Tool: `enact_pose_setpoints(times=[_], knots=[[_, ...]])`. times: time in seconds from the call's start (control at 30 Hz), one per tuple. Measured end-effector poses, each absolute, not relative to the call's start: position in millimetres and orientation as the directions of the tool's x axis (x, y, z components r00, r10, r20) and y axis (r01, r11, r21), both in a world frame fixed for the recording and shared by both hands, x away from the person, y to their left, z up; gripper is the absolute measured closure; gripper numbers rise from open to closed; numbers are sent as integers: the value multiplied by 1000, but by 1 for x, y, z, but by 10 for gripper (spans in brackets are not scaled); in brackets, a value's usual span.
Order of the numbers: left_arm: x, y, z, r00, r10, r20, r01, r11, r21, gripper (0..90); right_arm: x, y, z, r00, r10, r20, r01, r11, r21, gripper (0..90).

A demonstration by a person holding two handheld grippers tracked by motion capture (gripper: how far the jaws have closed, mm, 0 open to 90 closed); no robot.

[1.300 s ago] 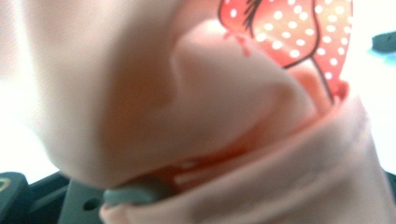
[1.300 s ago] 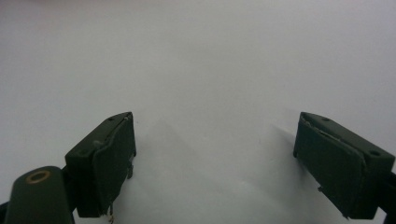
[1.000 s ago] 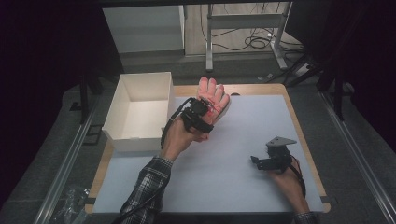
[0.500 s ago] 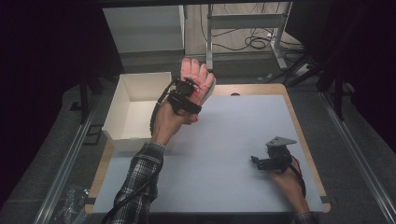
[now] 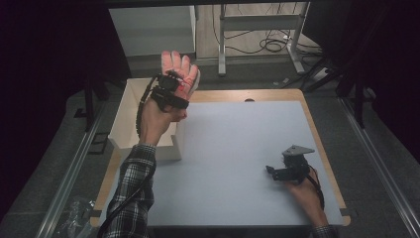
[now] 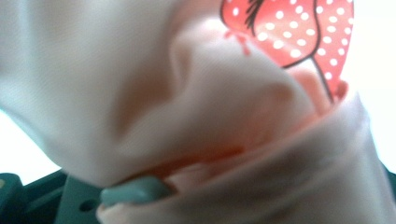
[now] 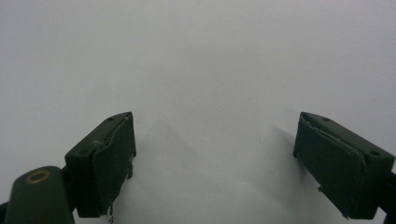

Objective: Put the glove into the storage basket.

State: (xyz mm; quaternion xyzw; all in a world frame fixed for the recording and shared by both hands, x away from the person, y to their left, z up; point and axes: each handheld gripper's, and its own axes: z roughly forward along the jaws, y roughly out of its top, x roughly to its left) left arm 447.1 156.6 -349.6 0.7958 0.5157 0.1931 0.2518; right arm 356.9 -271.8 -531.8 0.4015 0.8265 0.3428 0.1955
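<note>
A box stands at the left edge of the table. The left gripper holds a glove in the air above the box's far right corner. The right gripper sits low over the table's near right part, well apart from the box.

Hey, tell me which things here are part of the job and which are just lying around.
In the job:
- pink glove, with a red polka-dot print, clamped in the left gripper
- white box, beside and below the glove
- right gripper, open on the white mat

Lying about:
- crumpled clear plastic on the floor
- cables behind the table
</note>
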Motion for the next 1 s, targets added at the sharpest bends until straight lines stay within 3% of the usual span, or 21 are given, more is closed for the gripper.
enact_pose_setpoints(times=[0.5,1.0], knots=[[452,216,-388,252,968,15,794,-215,569,372,357,-272,-532,-602,797,-49,529,444,723,131],[469,216,-437,248,969,-14,818,-202,538,370,357,-272,-532,-601,797,-48,530,443,723,131]])
